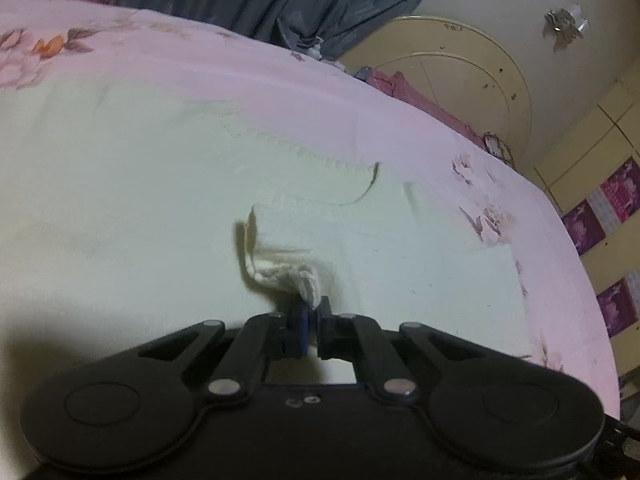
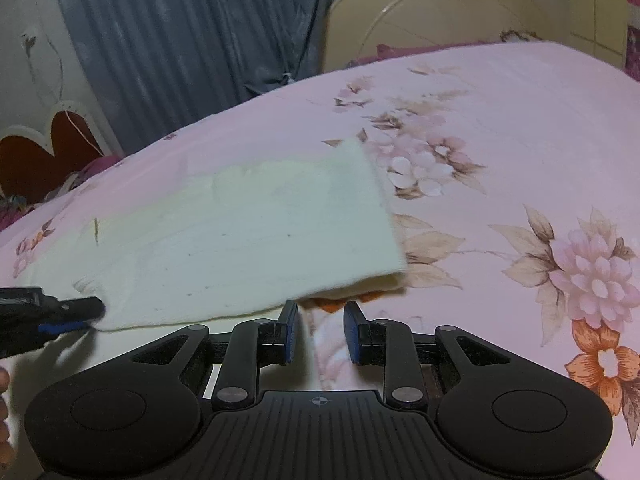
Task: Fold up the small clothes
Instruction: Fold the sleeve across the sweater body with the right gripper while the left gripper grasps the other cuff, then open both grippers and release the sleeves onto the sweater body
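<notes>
A small cream-white garment (image 1: 140,184) lies flat on the pink floral bedsheet (image 1: 280,88). My left gripper (image 1: 313,312) is shut on a bunched fold of its near edge, which is lifted a little off the bed. In the right wrist view the garment (image 2: 240,232) stretches away to the upper left, its right edge raised slightly. There the left gripper (image 2: 86,314) pinches the near left corner. My right gripper (image 2: 320,330) stands open just in front of the garment's near right edge. Only bedsheet shows between its blue pads (image 2: 291,334).
The bedsheet (image 2: 520,140) runs far to the right with large flower prints. A blue curtain (image 2: 180,28) and cream furniture (image 2: 440,12) stand behind the bed. The bed's edge (image 1: 576,304) drops off at the right of the left wrist view. Fingertips of a hand (image 2: 3,396) show at the left border.
</notes>
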`<state>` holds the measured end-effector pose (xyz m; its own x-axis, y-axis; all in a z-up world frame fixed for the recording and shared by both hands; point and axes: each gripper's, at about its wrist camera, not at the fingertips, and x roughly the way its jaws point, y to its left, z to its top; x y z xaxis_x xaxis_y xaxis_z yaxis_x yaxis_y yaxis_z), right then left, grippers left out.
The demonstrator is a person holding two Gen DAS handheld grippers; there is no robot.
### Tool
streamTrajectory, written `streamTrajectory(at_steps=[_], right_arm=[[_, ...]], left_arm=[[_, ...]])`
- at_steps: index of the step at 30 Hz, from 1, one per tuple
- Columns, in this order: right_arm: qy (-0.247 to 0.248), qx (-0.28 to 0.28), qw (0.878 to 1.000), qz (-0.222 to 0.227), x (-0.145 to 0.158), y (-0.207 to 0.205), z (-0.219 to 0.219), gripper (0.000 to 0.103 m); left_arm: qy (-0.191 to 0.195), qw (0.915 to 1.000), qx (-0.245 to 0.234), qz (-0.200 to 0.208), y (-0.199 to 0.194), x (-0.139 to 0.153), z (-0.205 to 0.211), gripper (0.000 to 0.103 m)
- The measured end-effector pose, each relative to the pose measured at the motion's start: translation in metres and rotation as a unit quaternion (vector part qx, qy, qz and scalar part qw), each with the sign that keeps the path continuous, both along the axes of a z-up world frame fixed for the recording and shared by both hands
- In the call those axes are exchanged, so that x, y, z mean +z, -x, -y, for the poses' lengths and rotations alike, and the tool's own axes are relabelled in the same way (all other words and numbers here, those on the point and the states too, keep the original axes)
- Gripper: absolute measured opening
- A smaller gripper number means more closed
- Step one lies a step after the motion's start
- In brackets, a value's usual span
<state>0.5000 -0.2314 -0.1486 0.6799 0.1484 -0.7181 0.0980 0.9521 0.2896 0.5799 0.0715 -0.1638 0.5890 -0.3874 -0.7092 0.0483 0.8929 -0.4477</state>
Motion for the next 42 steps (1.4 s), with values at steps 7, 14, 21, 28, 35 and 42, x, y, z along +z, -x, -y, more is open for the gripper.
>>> streamTrajectory(at_steps=[7, 14, 21, 28, 35, 42], right_arm=[[-0.015, 0.006, 1.0, -0.002, -0.002, -0.007, 0.001, 0.026], [-0.003, 0.014, 1.0, 0.0, -0.003, -0.013, -0.005, 0.026], [0.021, 0.026, 0.999, 0.005, -0.002, -0.014, -0.01, 0.026], [0.038, 0.034, 0.999, -0.001, -0.005, -0.012, -0.012, 0.015], [0.042, 0.057, 0.996, 0.056, 0.028, 0.004, -0.009, 0.007], [-0.009, 0.137, 0.989, 0.052, 0.013, -0.054, -0.068, 0.007]], left_arm=[[-0.03, 0.9966, 0.025, 0.072, 0.015, 0.041, -0.052, 0.003], [-0.037, 0.997, 0.039, 0.056, 0.017, 0.035, -0.086, 0.003], [-0.034, 0.9954, 0.062, 0.065, 0.024, 0.032, -0.104, 0.003], [-0.05, 0.9964, 0.059, 0.034, 0.023, 0.007, -0.106, 0.003], [-0.096, 0.9884, 0.094, 0.071, 0.044, 0.024, -0.116, 0.035], [-0.127, 0.9866, 0.0, 0.102, 0.016, 0.024, -0.047, 0.042]])
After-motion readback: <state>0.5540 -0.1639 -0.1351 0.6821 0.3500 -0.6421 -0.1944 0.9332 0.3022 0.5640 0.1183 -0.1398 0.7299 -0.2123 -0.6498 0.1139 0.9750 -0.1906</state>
